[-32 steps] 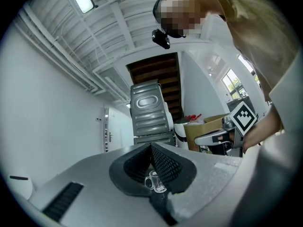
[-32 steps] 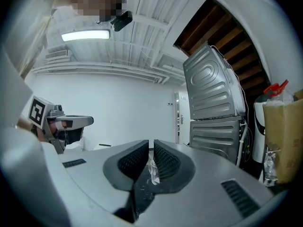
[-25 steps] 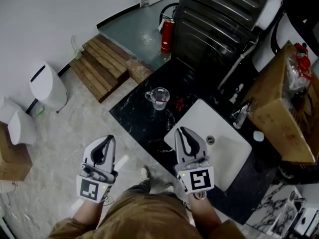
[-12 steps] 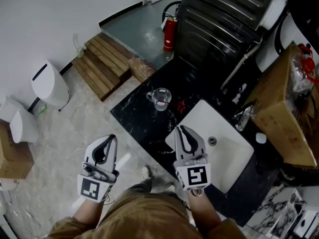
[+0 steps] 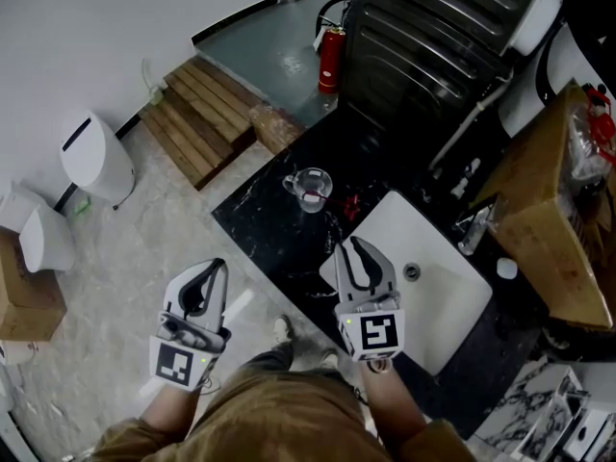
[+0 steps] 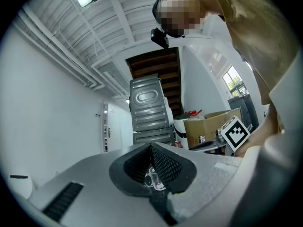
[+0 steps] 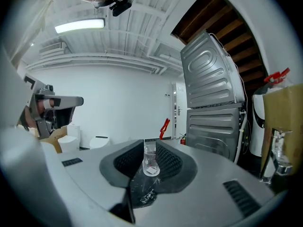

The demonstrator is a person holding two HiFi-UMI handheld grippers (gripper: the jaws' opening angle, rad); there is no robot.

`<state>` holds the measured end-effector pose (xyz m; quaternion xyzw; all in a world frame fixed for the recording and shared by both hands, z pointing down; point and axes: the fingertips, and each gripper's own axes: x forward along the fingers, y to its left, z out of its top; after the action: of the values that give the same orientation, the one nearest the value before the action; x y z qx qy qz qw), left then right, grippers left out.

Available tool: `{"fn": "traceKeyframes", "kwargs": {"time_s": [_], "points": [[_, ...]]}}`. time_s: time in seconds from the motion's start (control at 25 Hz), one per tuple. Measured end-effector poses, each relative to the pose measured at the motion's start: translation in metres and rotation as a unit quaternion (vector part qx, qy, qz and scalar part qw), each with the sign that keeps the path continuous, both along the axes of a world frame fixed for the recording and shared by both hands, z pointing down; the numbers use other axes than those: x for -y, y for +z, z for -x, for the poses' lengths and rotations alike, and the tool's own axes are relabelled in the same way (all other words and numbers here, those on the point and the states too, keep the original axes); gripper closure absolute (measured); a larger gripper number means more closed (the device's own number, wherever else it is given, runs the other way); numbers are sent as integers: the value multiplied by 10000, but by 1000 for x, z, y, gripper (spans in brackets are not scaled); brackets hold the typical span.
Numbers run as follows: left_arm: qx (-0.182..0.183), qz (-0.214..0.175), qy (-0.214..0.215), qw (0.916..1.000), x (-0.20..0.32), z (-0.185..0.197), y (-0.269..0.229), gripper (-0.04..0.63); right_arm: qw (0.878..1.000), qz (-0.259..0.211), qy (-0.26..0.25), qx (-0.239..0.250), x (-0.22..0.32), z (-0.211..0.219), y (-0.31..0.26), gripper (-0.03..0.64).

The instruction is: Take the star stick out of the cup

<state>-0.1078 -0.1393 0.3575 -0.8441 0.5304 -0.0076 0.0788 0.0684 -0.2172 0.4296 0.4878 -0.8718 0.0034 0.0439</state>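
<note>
A clear glass cup (image 5: pixel 308 188) stands on the black marble counter (image 5: pixel 279 234), with something pinkish-red low inside it. I cannot make out the star stick's shape. My right gripper (image 5: pixel 354 246) hovers over the counter's near edge, well short of the cup. Its jaws are opening with nothing between them, and the cup (image 7: pixel 150 159) shows far off through the gap. My left gripper (image 5: pixel 214 264) is held over the floor left of the counter, jaws shut and empty. The left gripper view shows the cup (image 6: pixel 152 178) small beneath its closed tips.
A small red thing (image 5: pixel 348 203) lies on the counter right of the cup. A white sink (image 5: pixel 438 301) with a tap (image 5: pixel 472 224) is under the right gripper. Behind are a fire extinguisher (image 5: pixel 330 58), a metal cabinet (image 5: pixel 433 37), a cardboard box (image 5: pixel 549 229) and wooden steps (image 5: pixel 197 123).
The right gripper's jaws have parted a little. Both grippers have stayed about where they were, and the cup has not moved.
</note>
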Motion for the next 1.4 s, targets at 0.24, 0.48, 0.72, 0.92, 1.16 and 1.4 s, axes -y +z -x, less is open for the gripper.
{"fn": "traceKeyframes", "kwargs": {"time_s": [0.24,0.48,0.72,0.92,1.16,1.4], "points": [[-20,29,-6,10000,3,0,3,595,9997,173,116,129,10,-3,11,540],[-8,47,-35,10000,5,3,3,594,9993,243,164,218,17,-3,21,523],[25,79,-64,9999,7,7,6,594,9994,273,171,153,26,0,29,518],[17,79,-70,9999,9,11,5,594,9992,285,220,152,33,4,29,517],[25,95,-136,9999,12,18,8,594,9994,245,205,154,42,8,33,517],[60,95,-100,9999,19,17,10,594,9991,285,267,186,50,11,33,517]]}}
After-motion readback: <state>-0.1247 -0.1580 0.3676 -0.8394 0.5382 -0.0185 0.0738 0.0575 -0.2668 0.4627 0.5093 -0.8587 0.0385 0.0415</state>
